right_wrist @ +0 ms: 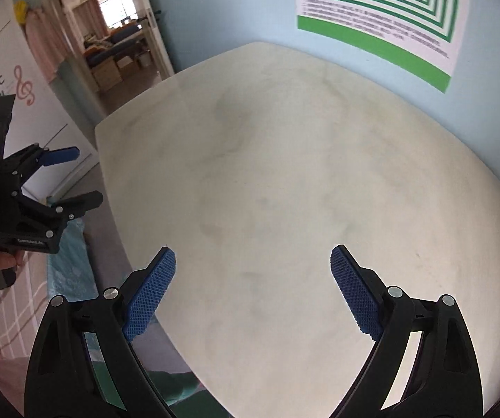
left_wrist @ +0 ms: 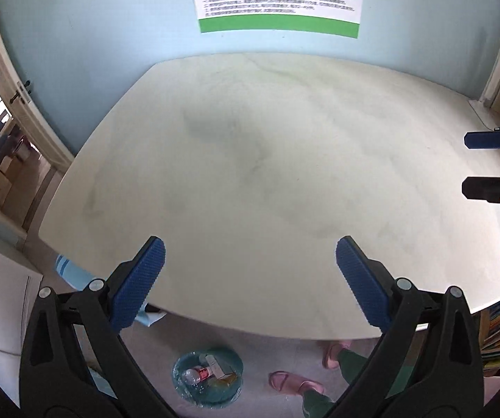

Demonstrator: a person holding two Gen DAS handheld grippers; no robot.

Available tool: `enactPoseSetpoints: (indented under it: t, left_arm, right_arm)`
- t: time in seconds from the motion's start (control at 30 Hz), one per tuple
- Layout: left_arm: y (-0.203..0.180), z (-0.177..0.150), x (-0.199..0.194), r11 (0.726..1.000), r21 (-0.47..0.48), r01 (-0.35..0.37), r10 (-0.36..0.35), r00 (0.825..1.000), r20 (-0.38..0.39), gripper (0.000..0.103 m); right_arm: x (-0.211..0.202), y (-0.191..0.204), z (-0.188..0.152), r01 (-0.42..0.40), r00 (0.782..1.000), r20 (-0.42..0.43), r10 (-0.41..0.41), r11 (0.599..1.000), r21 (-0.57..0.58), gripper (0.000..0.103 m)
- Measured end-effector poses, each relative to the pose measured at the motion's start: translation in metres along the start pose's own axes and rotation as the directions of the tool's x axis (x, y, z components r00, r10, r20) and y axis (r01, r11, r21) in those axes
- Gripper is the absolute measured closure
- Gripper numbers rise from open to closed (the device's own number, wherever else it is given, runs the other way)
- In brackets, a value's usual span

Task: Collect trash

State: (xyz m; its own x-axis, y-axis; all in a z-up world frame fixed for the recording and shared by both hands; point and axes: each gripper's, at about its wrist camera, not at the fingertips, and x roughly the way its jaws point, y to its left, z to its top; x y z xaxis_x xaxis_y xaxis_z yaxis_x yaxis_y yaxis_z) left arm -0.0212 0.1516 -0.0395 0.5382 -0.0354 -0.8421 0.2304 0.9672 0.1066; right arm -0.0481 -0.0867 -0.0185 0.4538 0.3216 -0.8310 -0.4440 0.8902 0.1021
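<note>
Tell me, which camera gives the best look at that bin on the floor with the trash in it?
The left wrist view. It looks down past the table edge onto the teal bin, showing a plastic bottle and packaging inside. The right wrist view shows only tabletop, wall and doorway; the bin is out of sight.

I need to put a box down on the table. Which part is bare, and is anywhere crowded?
The whole table top shows bare, from the wall with the green poster to the near edge. Both open grippers, left and right, hover at that near side. The only crowded spot is the trash bin on the floor below.
</note>
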Motion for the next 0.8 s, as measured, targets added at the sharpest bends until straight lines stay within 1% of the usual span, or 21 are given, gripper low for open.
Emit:
enactPoseSetpoints:
  t: [0.03,0.07,0.1,0.17,0.3,0.4,0.5,0.57,0.67,0.73,0.8]
  left_arm:
    - [-0.01,0.01,0.004,1.0,0.012,0.011,-0.011,1.0,0.006,0.007]
    - [-0.02,0.016,0.007,1.0,0.021,0.023,-0.023,1.0,0.006,0.007]
    - [-0.03,0.023,0.01,0.999,0.03,0.035,-0.035,0.999,0.009,0.007]
    - [-0.053,0.039,0.017,0.997,0.052,0.06,-0.061,0.998,0.025,0.007]
    - [-0.094,0.069,0.03,0.992,0.094,0.08,-0.084,0.996,0.038,0.007]
    - [-0.109,0.079,0.033,0.989,0.107,0.104,-0.109,0.993,0.045,0.007]
    - [-0.123,0.088,0.04,0.985,0.117,0.124,-0.13,0.991,0.042,0.007]
    - [-0.13,0.096,0.046,0.98,0.126,0.151,-0.157,0.987,0.036,0.007]
    - [-0.146,0.107,0.054,0.966,0.175,0.189,-0.198,0.98,0.032,0.007]
    - [-0.154,0.113,0.056,0.96,0.205,0.193,-0.205,0.978,0.035,0.007]
    - [-0.16,0.12,0.057,0.951,0.223,0.213,-0.227,0.973,0.04,0.007]
  right_arm:
    - [-0.004,-0.013,-0.003,0.031,1.0,-0.002,-0.031,1.0,0.007,0.013]
    - [-0.006,-0.025,-0.006,0.087,0.996,0.001,-0.088,0.995,0.057,0.013]
    - [-0.009,-0.035,-0.01,0.108,0.994,-0.003,-0.109,0.992,0.071,0.013]
    - [-0.02,-0.06,-0.017,0.133,0.991,0.004,-0.134,0.986,0.104,0.013]
    - [-0.038,-0.102,-0.032,0.191,0.981,0.011,-0.195,0.968,0.165,0.013]
    - [-0.047,-0.128,-0.042,0.221,0.974,0.001,-0.227,0.949,0.226,0.013]
    - [-0.056,-0.14,-0.049,0.251,0.966,-0.002,-0.26,0.931,0.264,0.013]
    - [-0.061,-0.148,-0.053,0.27,0.96,-0.005,-0.281,0.918,0.291,0.013]
    - [-0.067,-0.152,-0.058,0.29,0.951,-0.001,-0.308,0.895,0.339,0.013]
    - [-0.073,-0.155,-0.061,0.304,0.944,0.003,-0.329,0.876,0.374,0.013]
    - [-0.078,-0.157,-0.065,0.321,0.936,0.008,-0.353,0.859,0.399,0.013]
